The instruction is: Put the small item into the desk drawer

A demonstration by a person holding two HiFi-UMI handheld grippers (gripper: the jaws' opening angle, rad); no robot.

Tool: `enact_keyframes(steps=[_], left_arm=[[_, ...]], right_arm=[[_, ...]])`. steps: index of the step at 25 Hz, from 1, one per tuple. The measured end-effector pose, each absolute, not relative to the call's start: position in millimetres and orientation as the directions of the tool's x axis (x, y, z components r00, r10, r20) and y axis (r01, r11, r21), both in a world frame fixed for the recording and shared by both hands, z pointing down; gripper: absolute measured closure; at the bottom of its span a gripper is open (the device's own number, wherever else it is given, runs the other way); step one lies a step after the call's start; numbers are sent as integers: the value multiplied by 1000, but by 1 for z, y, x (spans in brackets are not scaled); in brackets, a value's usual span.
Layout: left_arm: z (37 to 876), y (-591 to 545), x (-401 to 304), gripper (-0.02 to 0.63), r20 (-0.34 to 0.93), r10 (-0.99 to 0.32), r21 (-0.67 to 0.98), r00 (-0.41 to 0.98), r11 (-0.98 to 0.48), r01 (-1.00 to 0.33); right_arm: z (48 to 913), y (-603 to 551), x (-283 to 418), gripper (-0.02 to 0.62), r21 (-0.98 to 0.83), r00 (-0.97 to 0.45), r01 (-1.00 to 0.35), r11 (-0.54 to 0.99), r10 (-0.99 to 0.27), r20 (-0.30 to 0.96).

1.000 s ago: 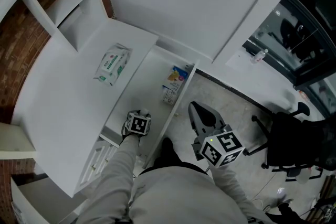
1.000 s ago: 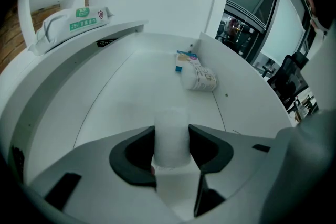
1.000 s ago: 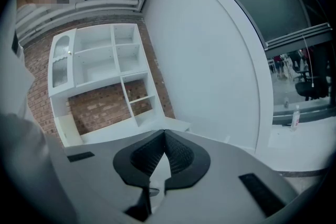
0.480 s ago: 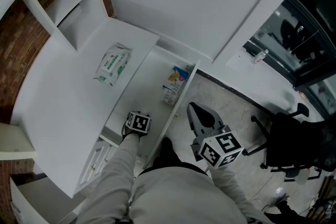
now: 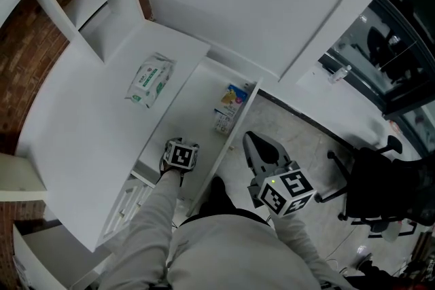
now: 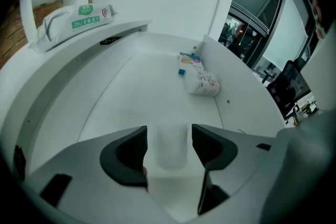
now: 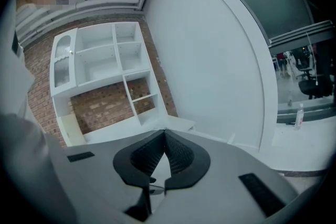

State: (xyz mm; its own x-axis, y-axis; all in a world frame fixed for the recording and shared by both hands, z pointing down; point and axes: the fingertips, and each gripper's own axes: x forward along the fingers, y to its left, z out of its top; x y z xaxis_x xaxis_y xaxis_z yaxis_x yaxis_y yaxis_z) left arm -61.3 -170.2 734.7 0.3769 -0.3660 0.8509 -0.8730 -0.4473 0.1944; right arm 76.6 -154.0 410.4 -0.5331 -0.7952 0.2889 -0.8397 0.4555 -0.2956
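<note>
Left gripper [image 6: 169, 136] low inside open white desk drawer [image 6: 121, 92], jaws opening, pale translucent small item [image 6: 172, 152] between them, clear of both. Right gripper [image 7: 164, 136]: jaws closed together, empty.

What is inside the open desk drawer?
In the drawer lies a printed packet near the right wall. A pale see-through small item sits between the left gripper's opening jaws. The gripper covers the drawer's near end, so that part is hidden.
</note>
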Motion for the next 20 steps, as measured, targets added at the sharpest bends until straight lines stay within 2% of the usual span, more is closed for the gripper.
enact_keyframes(steps=[12, 20], left_arm=[[618, -213, -71, 344, 661, -641, 106, 391, -435, -894], [550, -217, -77, 346, 518, -755, 94, 403, -418, -904]], right_arm=[[408, -152, 65, 568, -310, -561, -820, 481, -781, 273], [402, -150, 63, 568, -305, -568, -815, 492, -783, 255]])
